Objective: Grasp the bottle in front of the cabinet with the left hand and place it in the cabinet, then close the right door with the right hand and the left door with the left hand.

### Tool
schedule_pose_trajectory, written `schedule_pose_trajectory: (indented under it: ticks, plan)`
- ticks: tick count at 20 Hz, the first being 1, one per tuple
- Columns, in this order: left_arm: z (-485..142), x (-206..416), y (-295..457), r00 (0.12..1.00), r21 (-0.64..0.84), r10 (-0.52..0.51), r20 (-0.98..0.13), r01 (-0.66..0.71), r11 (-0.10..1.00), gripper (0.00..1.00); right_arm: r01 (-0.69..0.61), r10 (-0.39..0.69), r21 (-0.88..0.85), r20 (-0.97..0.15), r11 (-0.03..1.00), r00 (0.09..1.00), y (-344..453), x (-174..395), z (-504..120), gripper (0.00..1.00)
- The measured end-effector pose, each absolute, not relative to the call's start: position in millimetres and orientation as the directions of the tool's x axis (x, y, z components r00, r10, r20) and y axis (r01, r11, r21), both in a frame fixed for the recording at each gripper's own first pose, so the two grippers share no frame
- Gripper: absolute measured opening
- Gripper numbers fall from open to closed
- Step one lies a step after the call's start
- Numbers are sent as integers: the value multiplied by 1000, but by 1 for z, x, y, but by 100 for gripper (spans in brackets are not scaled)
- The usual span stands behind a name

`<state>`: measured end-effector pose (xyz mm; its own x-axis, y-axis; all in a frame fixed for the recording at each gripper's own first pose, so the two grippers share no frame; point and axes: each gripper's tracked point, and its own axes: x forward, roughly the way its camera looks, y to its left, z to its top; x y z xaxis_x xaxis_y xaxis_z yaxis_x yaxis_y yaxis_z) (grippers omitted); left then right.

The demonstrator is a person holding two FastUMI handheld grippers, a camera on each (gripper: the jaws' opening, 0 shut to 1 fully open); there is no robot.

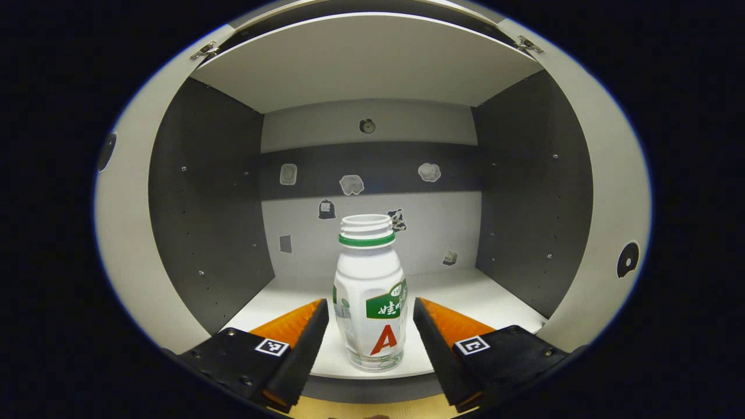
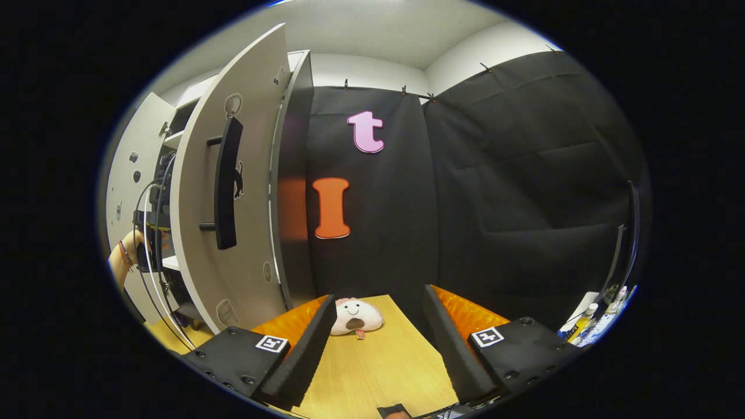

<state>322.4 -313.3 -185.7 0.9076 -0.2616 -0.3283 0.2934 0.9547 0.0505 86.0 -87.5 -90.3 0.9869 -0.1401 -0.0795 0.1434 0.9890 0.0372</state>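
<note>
A white bottle (image 1: 369, 291) with a green neck ring, no cap and a green-and-red label stands upright near the front edge of the cabinet's lower shelf (image 1: 465, 291). My left gripper (image 1: 370, 304) is open, one finger on each side of the bottle with a narrow gap on both sides. Both cabinet doors are swung open at the view's edges. In the right gripper view, the right door (image 2: 244, 192) with its black bar handle (image 2: 224, 186) stands open to the left. My right gripper (image 2: 379, 297) is open above the wooden table (image 2: 372, 366), holding nothing.
A small plush toy (image 2: 355, 316) lies on the table beyond the right gripper's fingers. A hand (image 2: 125, 250) with cables holds the other gripper at the cabinet opening. Small stickers dot the cabinet's back wall (image 1: 372, 174). Bottles (image 2: 582, 326) stand at the far right.
</note>
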Motion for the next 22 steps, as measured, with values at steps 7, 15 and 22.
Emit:
schedule_pose_trajectory:
  ticks: [7, 15, 22]
  plan:
    - [-150, 303, -299, 932, 83, -249, -262, 279, 957, 97, 136, -134, 24, -82, 990, 988, -82, 82, -93, 98]
    - [-117, 225, -249, 943, 74, -264, -201, 283, 956, 97, 70, -69, 13, -88, 997, 994, -44, 85, -94, 98]
    - [-97, 149, -191, 950, 51, -265, -167, 277, 960, 97, 10, -12, -13, -93, 1000, 996, -8, 92, -100, 98]
